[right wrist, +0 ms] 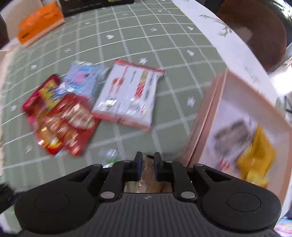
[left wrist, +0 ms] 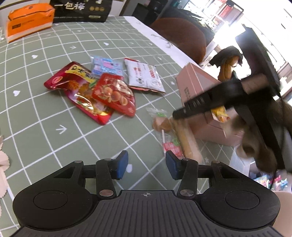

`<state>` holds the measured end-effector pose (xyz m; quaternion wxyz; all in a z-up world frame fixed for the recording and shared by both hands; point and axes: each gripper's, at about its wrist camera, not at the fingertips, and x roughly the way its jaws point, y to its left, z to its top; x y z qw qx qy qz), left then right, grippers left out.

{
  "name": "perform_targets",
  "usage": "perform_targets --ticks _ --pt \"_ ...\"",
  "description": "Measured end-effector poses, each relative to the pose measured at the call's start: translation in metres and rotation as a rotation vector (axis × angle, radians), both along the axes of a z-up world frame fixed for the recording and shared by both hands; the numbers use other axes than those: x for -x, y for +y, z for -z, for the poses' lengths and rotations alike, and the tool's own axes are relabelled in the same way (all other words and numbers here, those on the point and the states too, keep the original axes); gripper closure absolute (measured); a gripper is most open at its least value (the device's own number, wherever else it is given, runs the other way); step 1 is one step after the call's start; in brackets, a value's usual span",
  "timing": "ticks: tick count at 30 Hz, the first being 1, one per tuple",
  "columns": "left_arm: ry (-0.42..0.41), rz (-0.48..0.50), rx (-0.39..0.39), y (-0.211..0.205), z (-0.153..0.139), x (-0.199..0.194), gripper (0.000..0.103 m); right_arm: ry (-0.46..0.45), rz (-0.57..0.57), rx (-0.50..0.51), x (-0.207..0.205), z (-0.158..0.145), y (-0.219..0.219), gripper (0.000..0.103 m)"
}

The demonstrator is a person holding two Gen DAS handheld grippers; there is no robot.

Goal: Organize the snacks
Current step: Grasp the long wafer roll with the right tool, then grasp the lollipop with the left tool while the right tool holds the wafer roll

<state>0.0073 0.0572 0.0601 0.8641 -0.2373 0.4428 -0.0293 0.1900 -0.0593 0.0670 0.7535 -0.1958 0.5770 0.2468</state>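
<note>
Several snack packets lie on the green grid tablecloth: two red bags [left wrist: 113, 94] [right wrist: 73, 118], a blue packet [left wrist: 106, 66] [right wrist: 83, 77] and a white packet [left wrist: 144, 76] [right wrist: 131, 96]. A wrapped lollipop [left wrist: 162, 125] lies beside a long tan bread stick [left wrist: 188, 140]. A pink box [left wrist: 197, 85] [right wrist: 228, 113] holds a yellow packet [right wrist: 255, 156]. My left gripper [left wrist: 147, 165] is open and empty above the cloth. My right gripper [right wrist: 147, 166] is shut on the tan bread stick [right wrist: 147, 171], beside the box; it shows blurred in the left wrist view [left wrist: 200, 105].
An orange tissue pack [left wrist: 29, 20] [right wrist: 40, 25] and a black box [left wrist: 80, 11] stand at the far edge. A brown round seat [left wrist: 182, 36] sits beyond the table's right edge. A white bag with small packets [left wrist: 242, 164] lies by the pink box.
</note>
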Motion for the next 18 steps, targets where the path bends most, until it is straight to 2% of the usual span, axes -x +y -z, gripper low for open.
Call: perform_targets --ticks 6,9,10,11,15,18 --pt "0.013 0.017 -0.014 -0.015 -0.002 0.001 0.052 0.022 0.032 -0.145 0.048 -0.01 -0.037 0.091" --pt "0.024 -0.027 -0.018 -0.015 -0.002 0.002 0.052 -0.027 0.043 -0.194 0.075 -0.024 -0.056 0.074" --pt "0.025 -0.04 -0.02 -0.015 -0.002 0.0 0.052 -0.04 0.045 -0.203 0.08 -0.026 -0.062 0.064" --pt "0.024 -0.046 -0.029 -0.015 -0.003 -0.003 0.052 -0.052 0.051 -0.212 0.085 -0.025 -0.068 0.061" --pt "0.025 -0.008 -0.096 -0.029 -0.004 -0.027 0.052 -0.061 0.074 -0.198 0.101 -0.01 -0.09 0.061" --pt "0.039 0.006 -0.156 -0.04 0.003 -0.055 0.052 -0.032 0.113 -0.228 0.107 -0.002 -0.105 0.061"
